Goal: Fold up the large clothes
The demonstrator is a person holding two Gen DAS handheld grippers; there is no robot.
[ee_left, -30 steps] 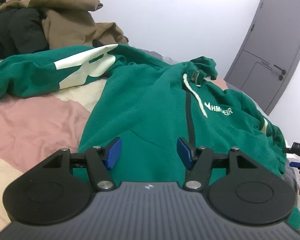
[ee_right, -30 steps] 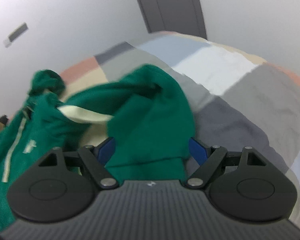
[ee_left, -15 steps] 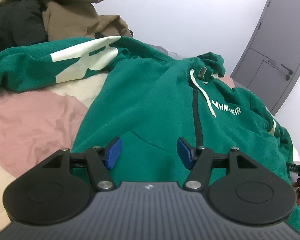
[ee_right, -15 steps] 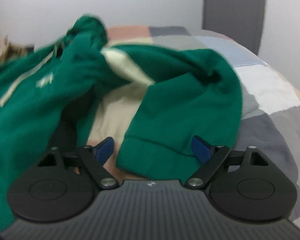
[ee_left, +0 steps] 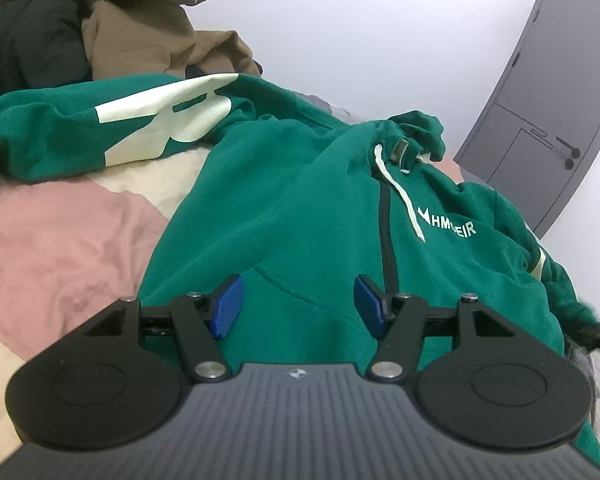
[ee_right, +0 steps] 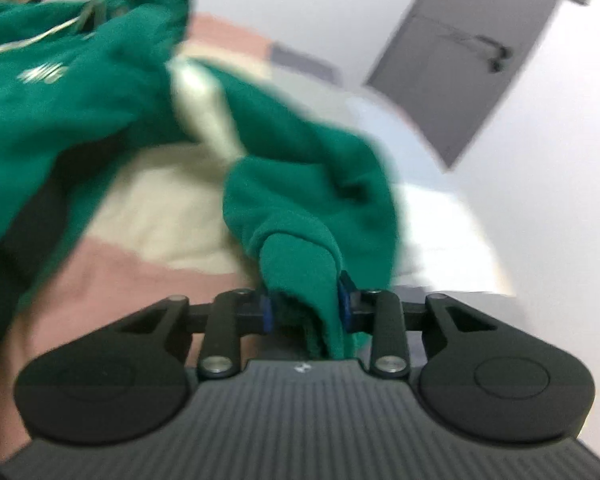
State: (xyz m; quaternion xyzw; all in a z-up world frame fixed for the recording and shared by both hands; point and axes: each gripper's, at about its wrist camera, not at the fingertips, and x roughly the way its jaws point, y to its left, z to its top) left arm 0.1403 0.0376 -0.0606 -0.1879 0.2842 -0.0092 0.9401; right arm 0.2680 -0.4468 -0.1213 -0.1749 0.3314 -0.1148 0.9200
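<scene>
Green hoodie (ee_left: pixel 300 216) lies front-up on the bed (ee_left: pixel 60 240), spread over the pink and cream patches of the patchwork cover. Its black zipper (ee_left: pixel 386 232) runs down the chest beside a white drawstring (ee_left: pixel 400 196) and white lettering. One sleeve with a large cream print (ee_left: pixel 168 120) stretches away from the zipper toward a heap of brown and black clothes (ee_left: pixel 120 32) at the wall. The left tool (ee_left: pixel 298 306) hovers over the hoodie's hem near the zipper, its blue pads (ee_left: pixel 228 306) apart with nothing between them. The right tool (ee_right: pixel 306 308) has just been closing and is now clamped on the cuff of the other sleeve (ee_right: pixel 300 256), green cloth bunched between its pads. A grey door (ee_left: pixel 548 100) stands beyond the hood.
</scene>
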